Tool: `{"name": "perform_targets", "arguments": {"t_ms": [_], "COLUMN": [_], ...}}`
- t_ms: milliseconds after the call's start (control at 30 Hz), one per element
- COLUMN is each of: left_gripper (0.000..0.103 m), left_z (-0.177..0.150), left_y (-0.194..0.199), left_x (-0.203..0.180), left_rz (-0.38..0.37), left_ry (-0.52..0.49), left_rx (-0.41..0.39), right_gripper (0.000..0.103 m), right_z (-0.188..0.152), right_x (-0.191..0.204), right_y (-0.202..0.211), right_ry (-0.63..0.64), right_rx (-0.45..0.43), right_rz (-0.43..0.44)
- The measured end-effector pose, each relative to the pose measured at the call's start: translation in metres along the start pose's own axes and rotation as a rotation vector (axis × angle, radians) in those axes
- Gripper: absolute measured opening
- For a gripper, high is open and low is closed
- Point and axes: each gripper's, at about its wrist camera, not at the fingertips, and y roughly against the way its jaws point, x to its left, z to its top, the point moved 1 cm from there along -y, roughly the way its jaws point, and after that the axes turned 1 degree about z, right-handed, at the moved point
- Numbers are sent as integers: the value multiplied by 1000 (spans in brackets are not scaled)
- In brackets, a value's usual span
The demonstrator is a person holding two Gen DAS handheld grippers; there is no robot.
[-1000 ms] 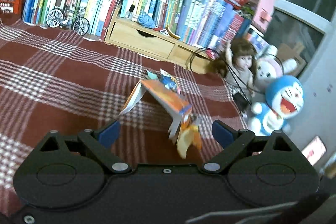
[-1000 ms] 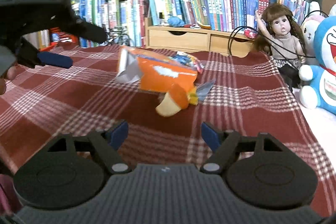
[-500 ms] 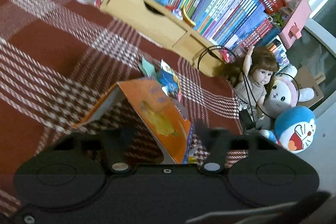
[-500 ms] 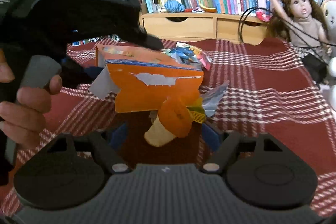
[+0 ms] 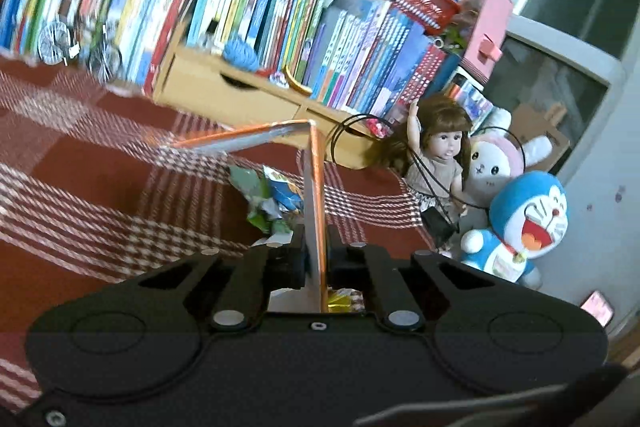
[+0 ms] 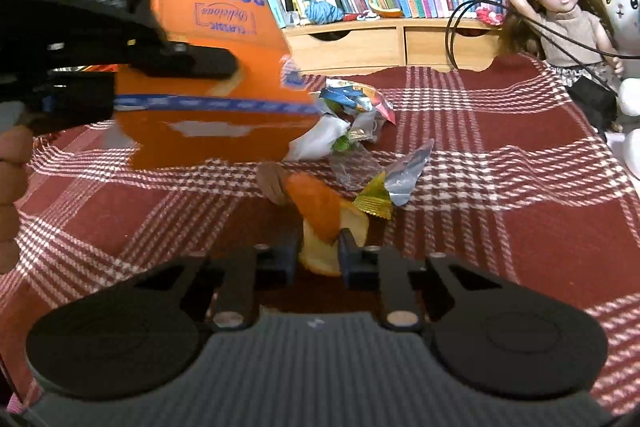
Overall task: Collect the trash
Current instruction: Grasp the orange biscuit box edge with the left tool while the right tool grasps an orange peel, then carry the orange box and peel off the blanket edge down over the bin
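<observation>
I count one orange box (image 6: 208, 99), one peel (image 6: 320, 223), one heap of wrappers (image 6: 352, 123), one doll (image 6: 568, 11), two plush toys (image 5: 528, 219), one red basket (image 5: 412, 3), two drawers (image 6: 348, 47), my two grippers (image 6: 318, 255).

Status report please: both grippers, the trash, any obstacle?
Left gripper closing on orange carton. Right gripper closing around orange peel. Wrappers loose on blanket. Nothing blocking.
</observation>
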Motion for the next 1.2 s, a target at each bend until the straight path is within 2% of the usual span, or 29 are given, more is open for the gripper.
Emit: {"name": "perform_targets", "arguments": {"t_ms": [133, 333, 667, 867, 1200], "left_gripper": [8, 8, 8, 8, 8], "left_z": [-5, -13, -40, -67, -136], "left_y": [27, 69, 146, 191, 264], "left_x": [-3, 4, 13, 15, 9], "left_rz": [16, 18, 8, 5, -9], "left_ry": [-54, -57, -121, -146, -206], "left_rx": [-31, -53, -87, -74, -12], "right_gripper": [24, 24, 23, 23, 23], "right_z": [-2, -7, -23, -39, -88], "right_x": [3, 12, 39, 58, 89], "right_y": [12, 34, 74, 101, 150], "right_ry": [5, 19, 69, 98, 150], "right_rx": [-13, -30, -52, -38, 30], "right_rz": [0, 8, 62, 114, 222]}}
